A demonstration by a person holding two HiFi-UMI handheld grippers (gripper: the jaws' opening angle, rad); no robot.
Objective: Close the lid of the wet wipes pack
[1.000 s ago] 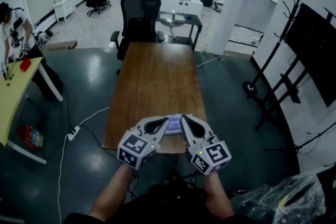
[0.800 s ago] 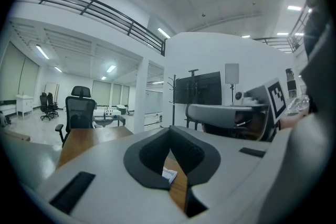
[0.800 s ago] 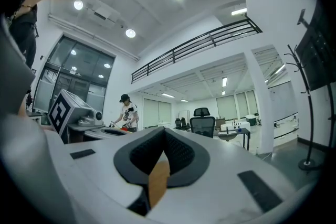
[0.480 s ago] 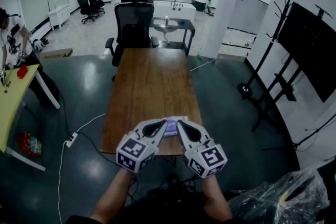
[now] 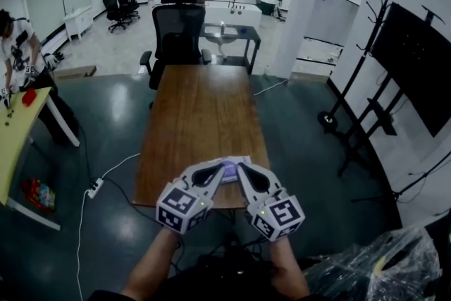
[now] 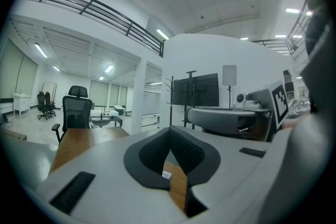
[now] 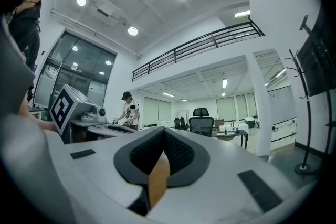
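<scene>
Over the last half second we see little change: left tongs [image 5: 217, 169] and right tongs [image 5: 243, 170], both pressed together on nothing, stay converged over the wet wipes pack [image 5: 232, 166] at lower centre, on the tabletop [image 5: 204, 109] edge, its lid hidden.

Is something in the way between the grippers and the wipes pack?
Nothing visible. The wet wipes pack lies on the table, right at the tips of the left hand-held gripper and right hand-held gripper.
</scene>
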